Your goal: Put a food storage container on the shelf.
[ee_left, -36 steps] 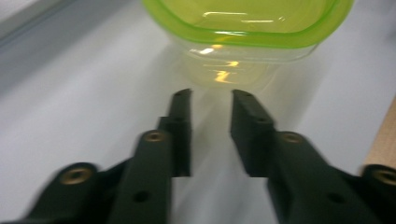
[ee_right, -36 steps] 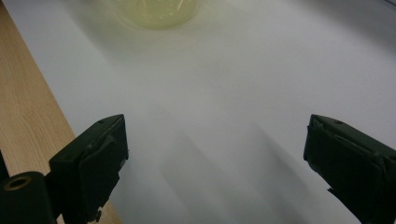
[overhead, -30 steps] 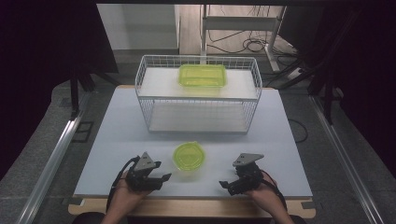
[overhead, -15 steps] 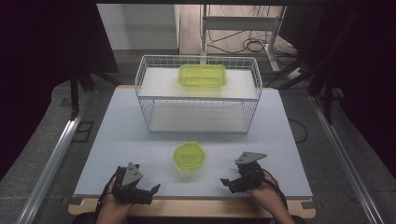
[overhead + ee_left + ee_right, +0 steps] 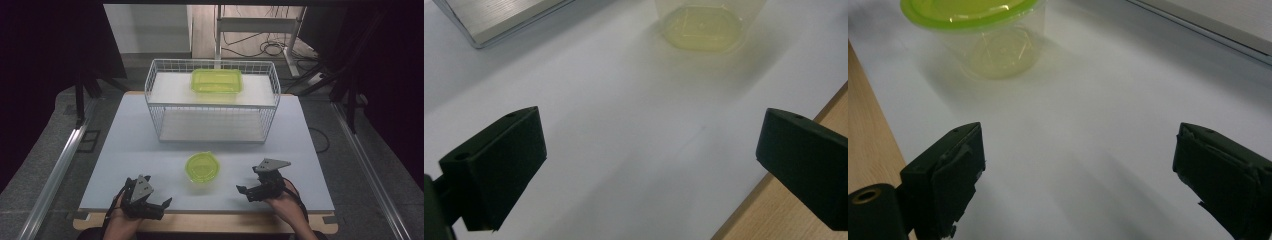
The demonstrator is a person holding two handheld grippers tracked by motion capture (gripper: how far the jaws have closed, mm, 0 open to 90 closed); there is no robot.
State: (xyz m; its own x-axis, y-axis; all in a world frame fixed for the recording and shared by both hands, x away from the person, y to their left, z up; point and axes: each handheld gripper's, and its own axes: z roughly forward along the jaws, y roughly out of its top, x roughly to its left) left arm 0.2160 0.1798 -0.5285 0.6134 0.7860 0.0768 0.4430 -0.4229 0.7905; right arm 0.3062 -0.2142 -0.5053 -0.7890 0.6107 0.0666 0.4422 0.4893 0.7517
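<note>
so a round container with a green lid (image 5: pixel 202 167) is sat on the white desk (image 5: pixel 125 150), near the front edge, roughly between the two grippers and a bit further back than both. nothing is touching it. the left gripper (image 5: pixel 156 207) is held low at the front left corner of the desk, and its fingers (image 5: pixel 499 170) have just been opening; they're spread wide now with only bare desk seen between them. the right gripper (image 5: pixel 245 192) is parked at the front right, its fingers (image 5: pixel 948 175) also wide apart, nothing gripped. in the right gripper view the container's clear body is seen up ahead, well apart from the fingers. behind it all a white wire basket (image 5: pixel 165 127) is stood mid-desk, and a rectangular green container (image 5: pixel 216 80) is lying flat on its upper level.
</note>
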